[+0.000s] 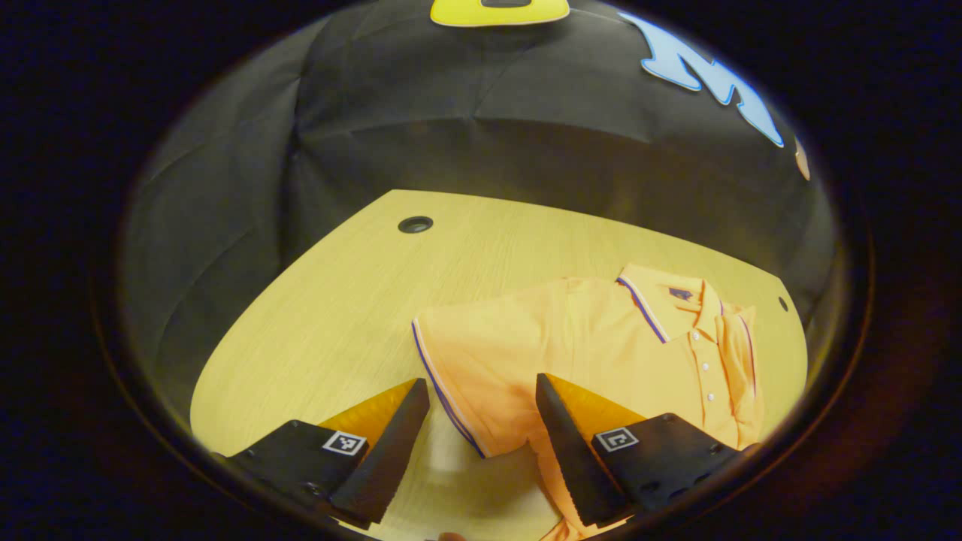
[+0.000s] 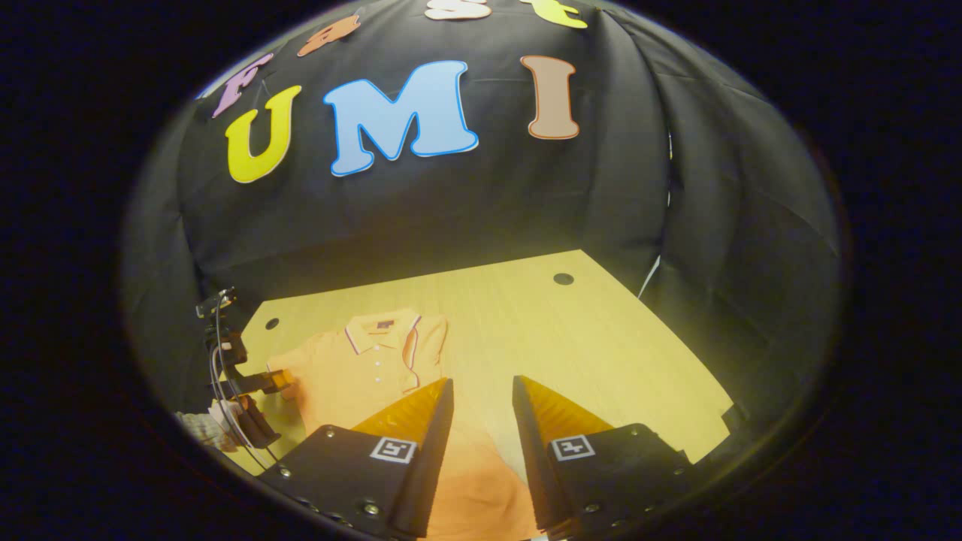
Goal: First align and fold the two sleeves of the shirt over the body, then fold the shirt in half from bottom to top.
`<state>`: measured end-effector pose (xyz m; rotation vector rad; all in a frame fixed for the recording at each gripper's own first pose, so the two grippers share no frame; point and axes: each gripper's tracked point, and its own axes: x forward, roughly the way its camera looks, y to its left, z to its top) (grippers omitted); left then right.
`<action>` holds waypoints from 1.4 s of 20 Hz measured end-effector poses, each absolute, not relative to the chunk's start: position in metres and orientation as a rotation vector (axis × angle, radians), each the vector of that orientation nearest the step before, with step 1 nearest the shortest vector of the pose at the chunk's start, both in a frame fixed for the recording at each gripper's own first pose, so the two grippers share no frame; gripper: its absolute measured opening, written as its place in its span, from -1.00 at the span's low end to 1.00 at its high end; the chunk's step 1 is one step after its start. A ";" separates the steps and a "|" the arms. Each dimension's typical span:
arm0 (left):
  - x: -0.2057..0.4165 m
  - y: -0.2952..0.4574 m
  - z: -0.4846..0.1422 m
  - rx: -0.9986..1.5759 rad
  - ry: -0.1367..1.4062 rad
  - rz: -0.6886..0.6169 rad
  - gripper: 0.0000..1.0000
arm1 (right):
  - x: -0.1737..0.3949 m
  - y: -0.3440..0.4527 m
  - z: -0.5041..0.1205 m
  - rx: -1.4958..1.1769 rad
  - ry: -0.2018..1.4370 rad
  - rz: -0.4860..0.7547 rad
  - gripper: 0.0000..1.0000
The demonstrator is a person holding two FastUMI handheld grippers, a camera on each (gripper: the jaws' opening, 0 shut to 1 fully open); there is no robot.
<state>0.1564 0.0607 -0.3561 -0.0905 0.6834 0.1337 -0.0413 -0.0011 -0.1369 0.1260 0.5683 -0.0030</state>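
An orange polo shirt [image 1: 601, 346] lies face up on a pale wooden tabletop [image 1: 338, 300] inside a booth draped in black cloth.

In the left gripper view, the left hand-held gripper [image 1: 481, 421] sits at the bottom of the picture with its two fingers spread wide apart and holding nothing. The shirt's left short sleeve [image 1: 466, 368], edged with a dark stripe, spreads out flat on the wood just ahead of the gap between the fingers, toward 12 o'clock. The sleeve's striped hem runs down between the fingers, and the finger at 5 o'clock overlaps the orange cloth. The collar [image 1: 669, 300] and button placket lie off toward 2 o'clock, so the shirt's long axis runs roughly from 1 o'clock down to 6 o'clock here.

In the right gripper view, the right hand-held gripper [image 2: 481, 428] also has its fingers parted and empty. The shirt [image 2: 361, 376] lies toward 10 o'clock, collar at the far end, with its lower body [image 2: 473, 481] running down under and between the fingers. The left hand-held gripper [image 2: 263, 383] appears far off at 9 o'clock, beside the far sleeve, with a hand below it.

The right sleeve looks as if it may already lie folded over the body, though the fisheye edge makes this hard to confirm. The spread left sleeve appears to be the next fold, and the left gripper is plainly the nearer one.
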 end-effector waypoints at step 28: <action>0.174 0.012 -0.323 0.150 0.646 0.092 -0.82 | -0.054 -0.002 -0.154 0.157 0.595 0.007 0.02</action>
